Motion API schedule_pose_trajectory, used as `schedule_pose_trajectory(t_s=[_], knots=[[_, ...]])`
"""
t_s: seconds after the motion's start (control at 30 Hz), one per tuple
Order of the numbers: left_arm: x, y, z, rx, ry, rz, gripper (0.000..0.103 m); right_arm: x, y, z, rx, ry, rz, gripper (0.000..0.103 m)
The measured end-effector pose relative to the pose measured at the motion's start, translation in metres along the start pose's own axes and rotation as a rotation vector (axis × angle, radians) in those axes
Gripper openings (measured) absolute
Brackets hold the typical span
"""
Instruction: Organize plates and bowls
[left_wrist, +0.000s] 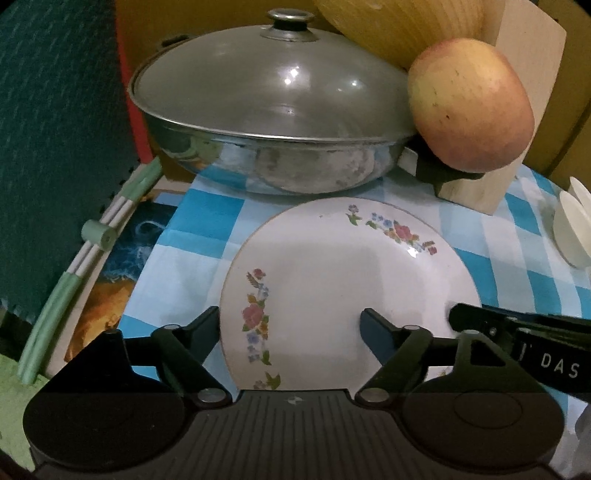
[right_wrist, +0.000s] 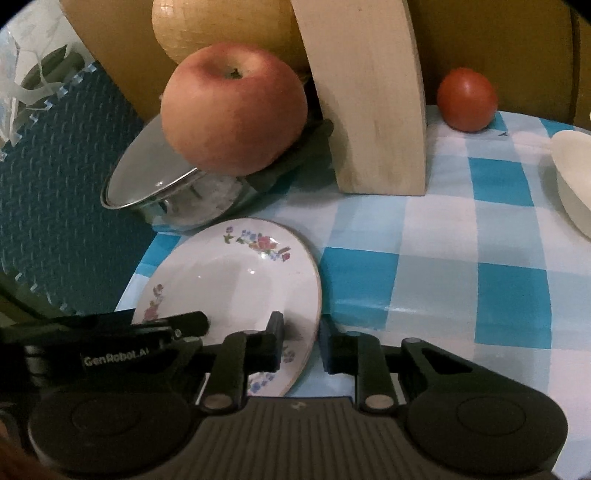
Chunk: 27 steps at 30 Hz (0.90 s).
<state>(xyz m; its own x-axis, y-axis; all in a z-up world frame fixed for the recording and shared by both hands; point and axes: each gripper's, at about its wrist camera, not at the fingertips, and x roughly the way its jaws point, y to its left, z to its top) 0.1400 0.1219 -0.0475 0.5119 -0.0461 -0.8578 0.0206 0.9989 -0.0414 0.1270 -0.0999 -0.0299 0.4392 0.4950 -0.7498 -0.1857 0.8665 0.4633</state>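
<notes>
A white plate with flower prints (left_wrist: 343, 280) lies on the blue checked tablecloth; it also shows in the right wrist view (right_wrist: 236, 280). My left gripper (left_wrist: 291, 328) is open, its two fingers astride the plate's near left rim. My right gripper (right_wrist: 301, 341) stands with its fingers on either side of the plate's right rim, a narrow gap showing; whether it clamps the rim I cannot tell. The right gripper's finger (left_wrist: 480, 317) enters the left wrist view from the right. A white bowl (right_wrist: 572, 184) sits at the far right.
A lidded steel wok (left_wrist: 273, 122) stands just behind the plate. An apple (left_wrist: 472, 107) rests on its handle against a wooden block (right_wrist: 373, 103). A tomato (right_wrist: 467, 99) sits at the back. A green foam mat (left_wrist: 62, 147) and a hoop (left_wrist: 66, 280) lie to the left.
</notes>
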Motion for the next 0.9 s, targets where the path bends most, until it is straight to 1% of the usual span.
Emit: schedule_pose_trajectory(t_s=[0.1, 0.3, 0.4, 0.53, 0.7, 0.9], knots=[[-0.003, 0.001, -0.002, -0.008, -0.001, -0.006, 0.076, -0.005, 0.001, -0.002, -0.004, -0.003, -0.017, 0.019], [-0.014, -0.001, -0.006, -0.011, -0.008, -0.032, 0.076, -0.023, -0.002, -0.005, 0.001, -0.02, -0.008, 0.019], [-0.018, -0.006, -0.01, 0.007, -0.005, -0.037, 0.076, -0.028, -0.004, -0.011, 0.001, -0.018, -0.018, 0.019], [-0.017, -0.013, -0.017, 0.024, 0.021, -0.04, 0.076, -0.028, -0.01, -0.017, 0.021, -0.004, -0.029, 0.019], [-0.014, -0.016, -0.019, 0.037, 0.028, -0.032, 0.076, -0.027, -0.013, -0.019, 0.015, 0.006, -0.039, 0.019], [-0.012, -0.017, -0.019, 0.05, 0.002, -0.018, 0.077, -0.023, -0.016, -0.019, 0.03, 0.005, -0.022, 0.02]])
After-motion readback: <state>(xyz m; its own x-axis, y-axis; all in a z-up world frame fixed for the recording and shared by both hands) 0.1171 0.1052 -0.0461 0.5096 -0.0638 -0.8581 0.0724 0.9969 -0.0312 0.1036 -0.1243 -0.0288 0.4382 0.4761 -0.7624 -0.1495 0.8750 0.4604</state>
